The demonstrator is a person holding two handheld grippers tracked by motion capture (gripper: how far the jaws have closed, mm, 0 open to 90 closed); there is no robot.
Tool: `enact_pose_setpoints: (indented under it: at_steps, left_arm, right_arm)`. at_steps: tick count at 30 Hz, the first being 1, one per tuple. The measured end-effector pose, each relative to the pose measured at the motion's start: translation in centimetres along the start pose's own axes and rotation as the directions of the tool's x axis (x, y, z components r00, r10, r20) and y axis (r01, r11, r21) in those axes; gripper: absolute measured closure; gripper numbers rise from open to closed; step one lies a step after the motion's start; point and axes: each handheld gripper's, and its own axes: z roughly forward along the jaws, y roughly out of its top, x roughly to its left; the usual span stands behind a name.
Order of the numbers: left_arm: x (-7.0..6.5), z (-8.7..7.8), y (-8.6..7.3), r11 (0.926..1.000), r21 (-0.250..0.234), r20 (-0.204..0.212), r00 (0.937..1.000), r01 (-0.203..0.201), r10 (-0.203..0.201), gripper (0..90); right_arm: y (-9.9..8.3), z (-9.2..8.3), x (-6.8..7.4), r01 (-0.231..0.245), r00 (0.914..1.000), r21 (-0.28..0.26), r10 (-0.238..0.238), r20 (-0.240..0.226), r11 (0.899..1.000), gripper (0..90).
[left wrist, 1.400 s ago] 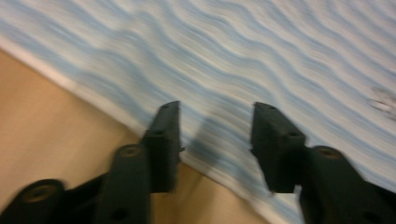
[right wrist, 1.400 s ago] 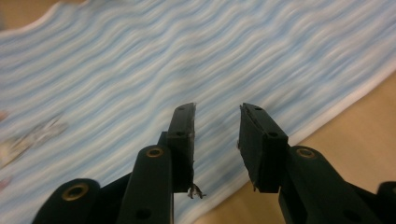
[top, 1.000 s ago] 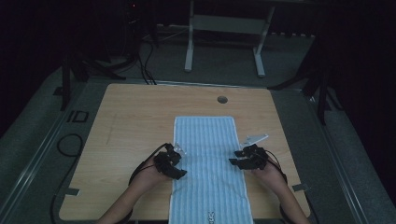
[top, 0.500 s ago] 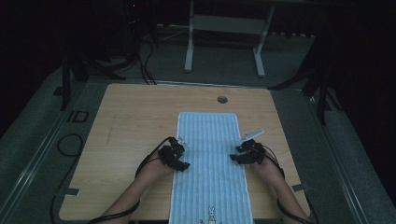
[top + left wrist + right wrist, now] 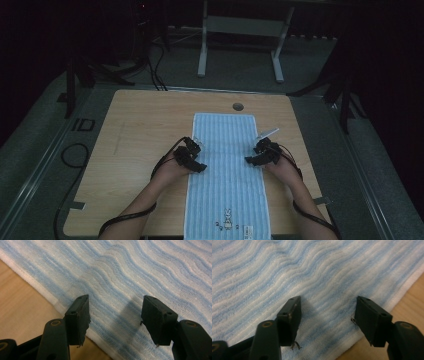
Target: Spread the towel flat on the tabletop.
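A blue-and-white striped towel [image 5: 227, 140] lies flat and lengthwise on the wooden table [image 5: 140, 130], with a small rabbit print [image 5: 227, 225] at its near end. My left gripper [image 5: 198, 159] is open at the towel's left edge. In the left gripper view the gripper [image 5: 116, 312] hangs over the towel [image 5: 140, 270] and its white hem, pinching nothing. My right gripper [image 5: 252, 154] stands at the towel's right edge. Its jaws have just been opening. The right gripper view has that gripper [image 5: 328, 312] apart above the towel [image 5: 287, 270], with no cloth between the pads.
A round cable hole [image 5: 238, 106] sits near the table's far edge, just beyond the towel. Bare wood lies on both sides of the towel. Cables [image 5: 70, 155] run on the floor at the left, and a metal stand [image 5: 240, 30] is behind the table.
Both hands have moved away from the person along the towel's edges. The towel has slid farther up the table, its far edge now nearer the cable hole.
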Motion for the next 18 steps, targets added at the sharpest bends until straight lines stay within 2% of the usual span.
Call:
enact_pose_setpoints:
  at_steps: [7,12,18]
  left_arm:
    - [-0.1,0.6,1.1,0.9996,0.022,-0.022,0.9996,-0.016,0.017,38.6]
    - [0.0,0.6,1.3,0.9998,0.017,-0.021,0.9998,-0.007,0.008,38.3]
    - [0.8,-1.4,0.5,0.9977,-0.068,-0.035,0.9994,-0.006,0.003,34.0]
  right_arm:
    - [1.0,0.5,-1.6,-0.015,0.9999,0.014,0.015,0.005,1.0,36.7]
    - [1.1,0.5,-2.0,-0.02,0.9998,0.019,0.02,-0.001,1.0,35.9]
    - [0.3,-0.7,-1.9,-0.006,0.9999,-0.017,0.006,-0.012,1.0,35.2]
